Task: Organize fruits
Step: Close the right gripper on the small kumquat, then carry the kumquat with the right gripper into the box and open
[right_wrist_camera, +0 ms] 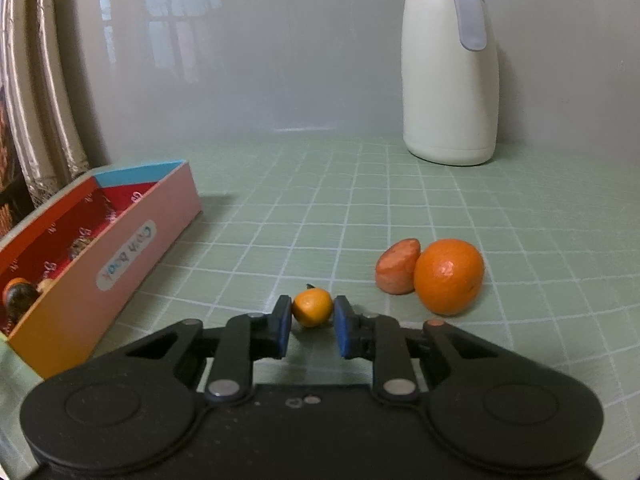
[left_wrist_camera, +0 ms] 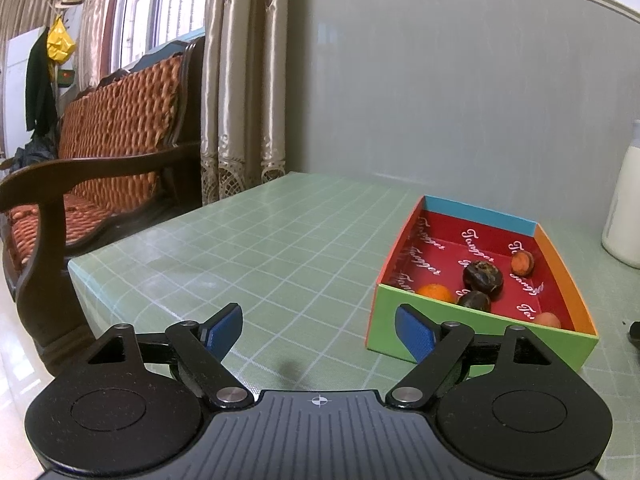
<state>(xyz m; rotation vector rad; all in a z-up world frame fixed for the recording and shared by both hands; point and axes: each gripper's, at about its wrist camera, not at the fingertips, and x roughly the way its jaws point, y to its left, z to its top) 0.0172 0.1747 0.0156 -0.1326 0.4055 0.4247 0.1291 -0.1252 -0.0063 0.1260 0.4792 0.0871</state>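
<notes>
Left wrist view: the left claw hangs open and empty over the worktop, the box near its right.

Right wrist view: the right claw grips the small orange; lift it straight, clearing the box wall to its left.

Colours on the table
Green tablecloth with white grid; box red inside, green front; orange mandarin; cream flask.
</notes>
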